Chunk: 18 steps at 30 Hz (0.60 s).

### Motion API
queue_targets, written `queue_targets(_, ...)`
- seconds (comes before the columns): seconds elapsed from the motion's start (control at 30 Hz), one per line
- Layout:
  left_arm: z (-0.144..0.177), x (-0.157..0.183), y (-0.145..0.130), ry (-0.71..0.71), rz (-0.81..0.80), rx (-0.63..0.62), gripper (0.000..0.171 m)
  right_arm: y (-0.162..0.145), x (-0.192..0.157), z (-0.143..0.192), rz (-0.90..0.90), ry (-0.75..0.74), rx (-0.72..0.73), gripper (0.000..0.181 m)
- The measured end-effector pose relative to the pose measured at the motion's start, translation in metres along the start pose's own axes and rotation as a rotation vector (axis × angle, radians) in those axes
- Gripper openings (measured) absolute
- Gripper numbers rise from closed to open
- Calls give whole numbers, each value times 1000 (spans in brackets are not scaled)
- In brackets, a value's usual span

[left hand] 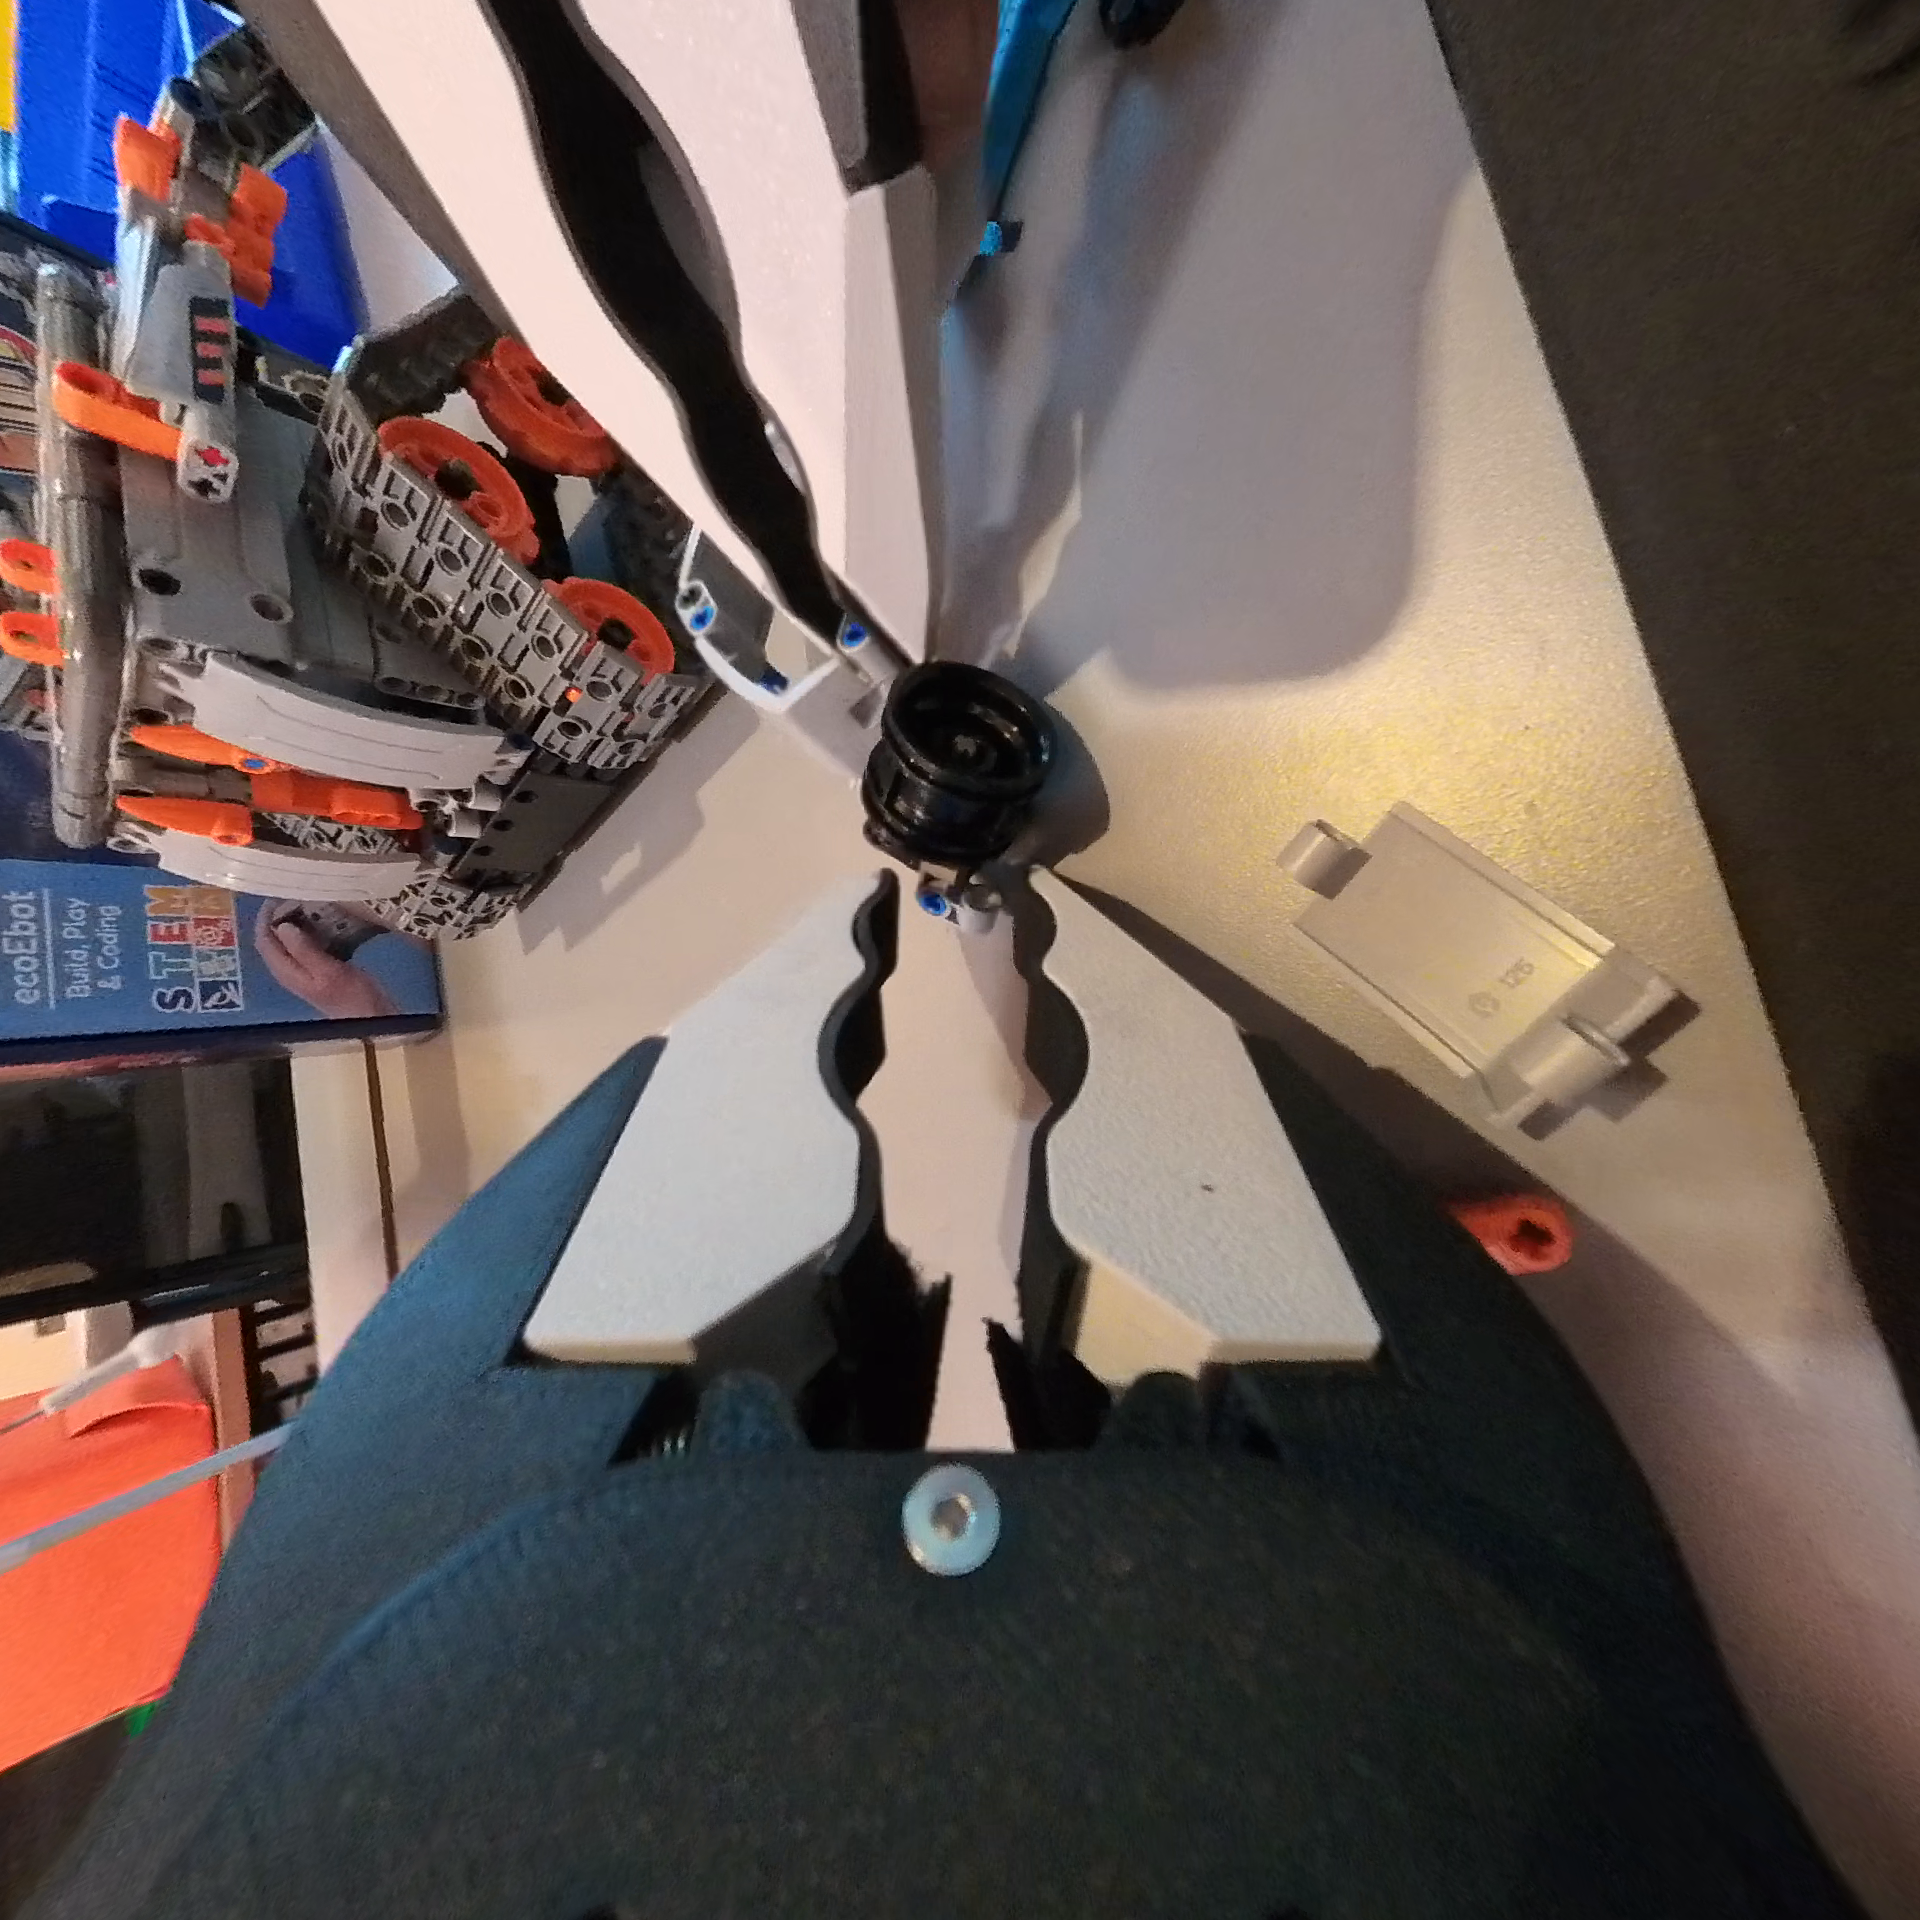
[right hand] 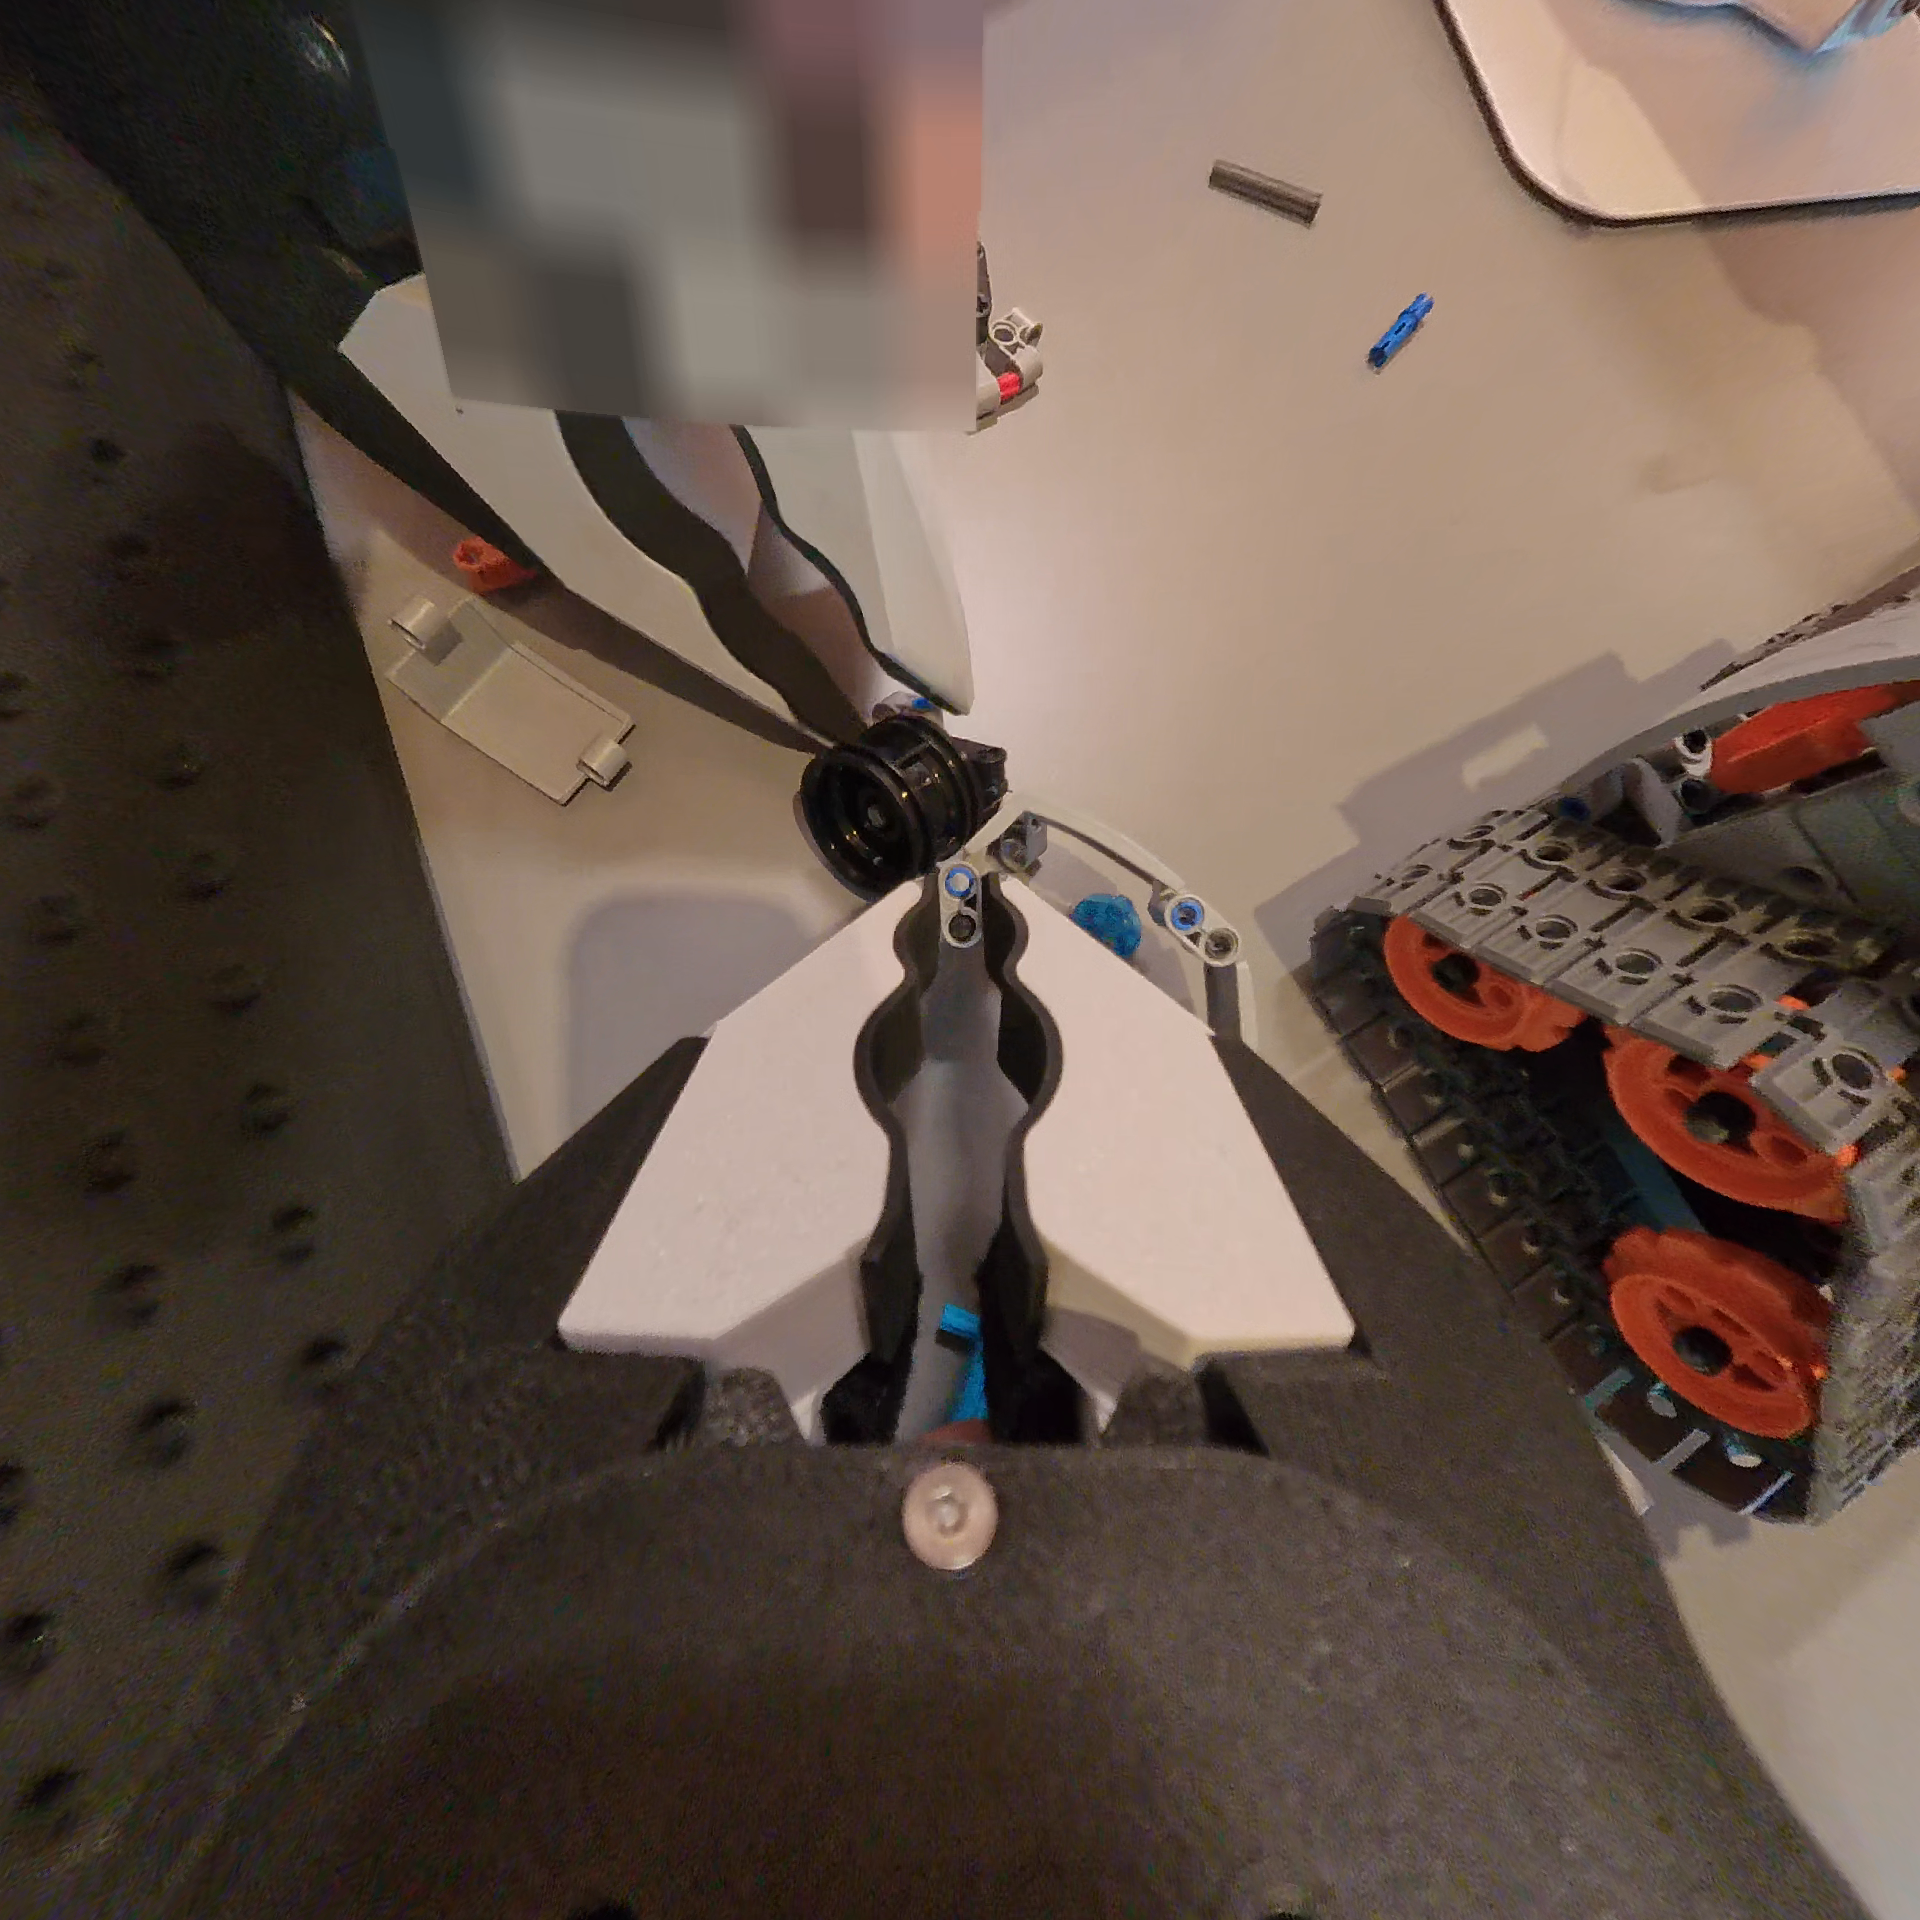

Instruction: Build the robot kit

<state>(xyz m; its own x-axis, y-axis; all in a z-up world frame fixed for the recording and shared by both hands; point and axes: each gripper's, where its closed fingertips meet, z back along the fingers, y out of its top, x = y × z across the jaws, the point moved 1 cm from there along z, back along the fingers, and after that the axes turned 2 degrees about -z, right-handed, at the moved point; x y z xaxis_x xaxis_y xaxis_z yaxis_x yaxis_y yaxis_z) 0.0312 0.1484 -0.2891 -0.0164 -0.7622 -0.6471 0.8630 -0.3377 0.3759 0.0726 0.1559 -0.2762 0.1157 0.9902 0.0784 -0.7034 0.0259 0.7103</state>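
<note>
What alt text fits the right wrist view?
The right tool is shut on a grey beam joined to a small black wheel, which the left tool meets from the far side. A tracked toy vehicle stands at right.

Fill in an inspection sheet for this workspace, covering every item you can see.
Surface: white table, lit.
Job's things: wheel assembly, a black wheel on grey beams, held between both tools.
Clutter: grey cover plate, red connector, blue pin, dark rod.
Grippers: left tool and right tool each shut on the wheel assembly.
Cables: nothing seen.
Surroundings: tracked model, printed box, blue bin.
</note>
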Motion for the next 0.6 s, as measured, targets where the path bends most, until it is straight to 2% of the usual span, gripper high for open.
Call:
queue_targets(0.33, -5, -2, 0, 0, 6, 12, 13, -1, 1, 1, -10, 3, 3, 5)
queue_targets(0.6, 1, -3, 4, -57, -11, -67, 8, 12, 4, 20, -31, -29, 88, 5)
